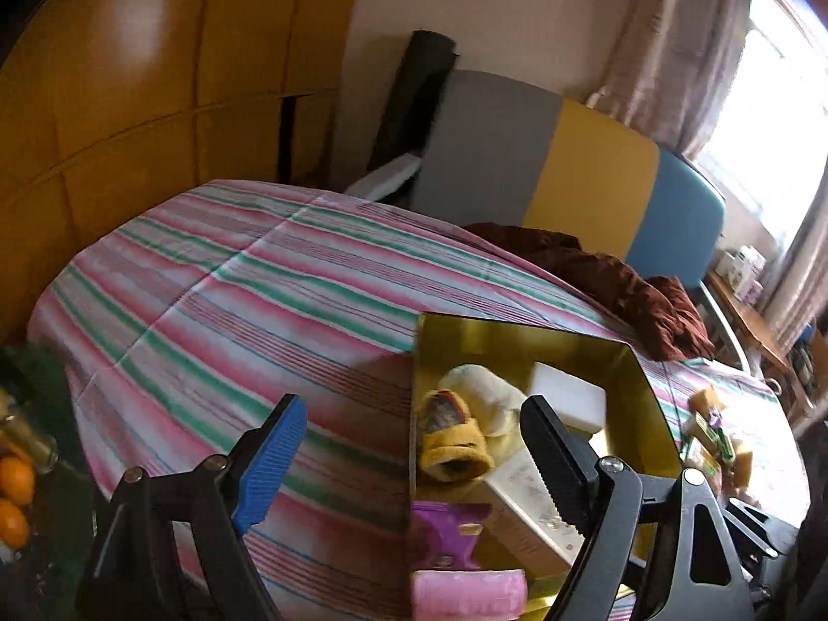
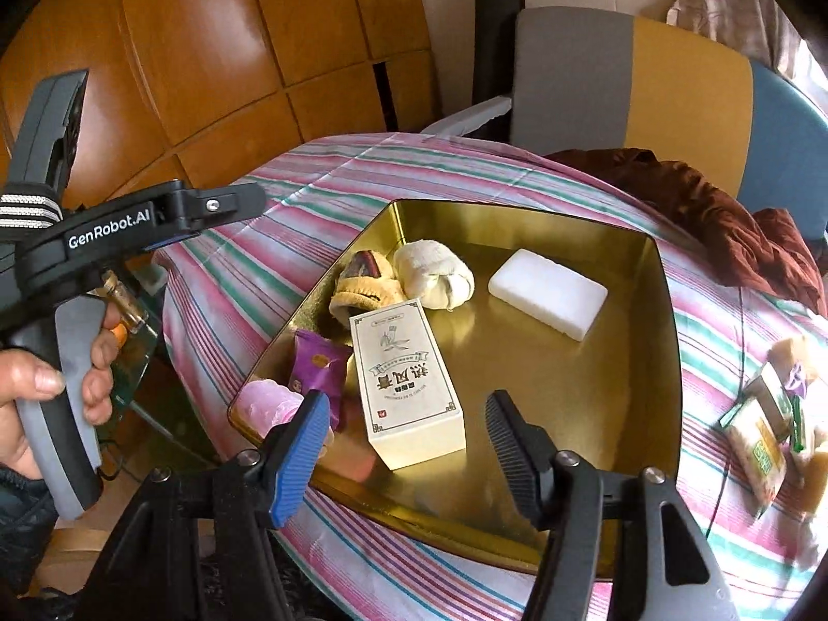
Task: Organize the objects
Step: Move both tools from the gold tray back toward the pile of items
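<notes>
A gold tray (image 2: 667, 362) sits on the striped table. It holds a cream box (image 2: 406, 388), a white soap bar (image 2: 547, 292), a white rolled sock (image 2: 434, 274), a yellow slipper (image 2: 362, 284), a purple packet (image 2: 315, 367) and a pink roll (image 2: 264, 406). My right gripper (image 2: 406, 424) is open and empty above the tray's near edge. My left gripper (image 1: 414, 445) is open and empty, over the tray's (image 1: 641, 362) left wall; in the right wrist view its body (image 2: 103, 238) is left of the table. Wrapped snacks (image 2: 771, 424) lie right of the tray.
A dark red cloth (image 2: 724, 217) lies at the table's far right. A grey, yellow and blue chair back (image 2: 621, 93) stands behind the table. Wooden cabinets (image 2: 207, 52) fill the left. Oranges (image 1: 15, 497) and a glass jar (image 1: 31, 440) sit low at the left.
</notes>
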`<action>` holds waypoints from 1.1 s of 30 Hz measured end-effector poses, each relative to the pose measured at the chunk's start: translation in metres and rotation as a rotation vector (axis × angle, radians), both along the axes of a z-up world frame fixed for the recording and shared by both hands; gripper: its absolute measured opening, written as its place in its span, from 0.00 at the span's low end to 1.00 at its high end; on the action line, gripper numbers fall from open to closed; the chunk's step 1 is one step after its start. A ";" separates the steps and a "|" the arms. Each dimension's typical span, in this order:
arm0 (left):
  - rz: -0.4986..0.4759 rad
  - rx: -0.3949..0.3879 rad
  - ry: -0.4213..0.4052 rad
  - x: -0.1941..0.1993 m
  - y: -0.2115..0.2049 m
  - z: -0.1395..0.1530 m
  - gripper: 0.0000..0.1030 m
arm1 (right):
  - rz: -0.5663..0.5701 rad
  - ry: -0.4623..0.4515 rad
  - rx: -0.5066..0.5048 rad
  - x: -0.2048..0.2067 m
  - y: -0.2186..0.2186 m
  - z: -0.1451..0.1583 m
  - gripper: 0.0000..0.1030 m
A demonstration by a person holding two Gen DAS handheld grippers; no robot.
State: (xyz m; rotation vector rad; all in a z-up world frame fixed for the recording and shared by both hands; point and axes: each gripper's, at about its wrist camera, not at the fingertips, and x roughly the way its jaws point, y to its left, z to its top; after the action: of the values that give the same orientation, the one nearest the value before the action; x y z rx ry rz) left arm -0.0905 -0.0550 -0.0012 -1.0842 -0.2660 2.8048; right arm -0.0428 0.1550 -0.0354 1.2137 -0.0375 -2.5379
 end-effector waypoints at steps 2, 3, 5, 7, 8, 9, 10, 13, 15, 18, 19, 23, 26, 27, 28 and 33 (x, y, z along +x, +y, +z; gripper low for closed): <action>0.000 -0.011 0.007 0.004 -0.001 0.002 0.83 | -0.014 0.002 -0.004 0.002 0.003 0.001 0.62; -0.006 -0.021 0.014 0.007 0.001 0.002 0.83 | -0.020 0.003 -0.007 0.003 0.005 0.001 0.62; -0.013 -0.037 0.026 0.013 0.005 0.003 0.85 | -0.033 0.006 -0.009 0.004 0.008 0.002 0.62; -0.018 -0.047 0.035 0.018 0.009 0.003 0.87 | -0.046 0.008 -0.003 0.006 0.011 0.002 0.62; -0.023 -0.053 0.038 0.020 0.012 0.002 0.87 | -0.050 0.009 -0.001 0.007 0.012 0.002 0.62; -0.028 -0.060 0.040 0.022 0.015 0.002 0.87 | -0.056 0.009 0.000 0.008 0.014 0.002 0.62; -0.033 -0.067 0.040 0.023 0.018 0.001 0.87 | -0.062 0.009 0.000 0.009 0.015 0.001 0.62; -0.055 -0.088 0.042 0.028 0.028 -0.002 0.87 | -0.080 0.010 0.001 0.012 0.019 0.000 0.62; -0.065 -0.107 0.050 0.033 0.034 -0.003 0.87 | -0.089 0.013 0.001 0.014 0.022 0.000 0.62; -0.083 -0.116 0.055 0.038 0.041 -0.004 0.87 | -0.101 0.018 0.008 0.016 0.024 0.001 0.62; -0.090 -0.122 0.058 0.039 0.043 -0.004 0.88 | -0.104 0.020 0.010 0.016 0.024 0.001 0.62; -0.106 -0.128 0.068 0.043 0.050 -0.002 0.89 | -0.117 0.021 0.017 0.017 0.027 0.002 0.62; -0.115 -0.133 0.068 0.045 0.053 -0.002 0.89 | -0.124 0.021 0.020 0.017 0.029 0.002 0.62; -0.118 -0.132 0.065 0.045 0.054 -0.003 0.89 | -0.125 0.020 0.021 0.017 0.029 0.001 0.62; -0.119 -0.132 0.063 0.046 0.055 -0.003 0.89 | -0.128 0.021 0.024 0.017 0.029 0.001 0.63; -0.127 -0.148 0.073 0.049 0.060 -0.003 0.89 | -0.142 0.025 0.038 0.019 0.032 0.000 0.63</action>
State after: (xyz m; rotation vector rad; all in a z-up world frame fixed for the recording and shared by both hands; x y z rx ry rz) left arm -0.0412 0.0054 -0.0041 -0.9856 0.0182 2.7790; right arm -0.0239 0.1866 -0.0349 1.2337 -0.0726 -2.6871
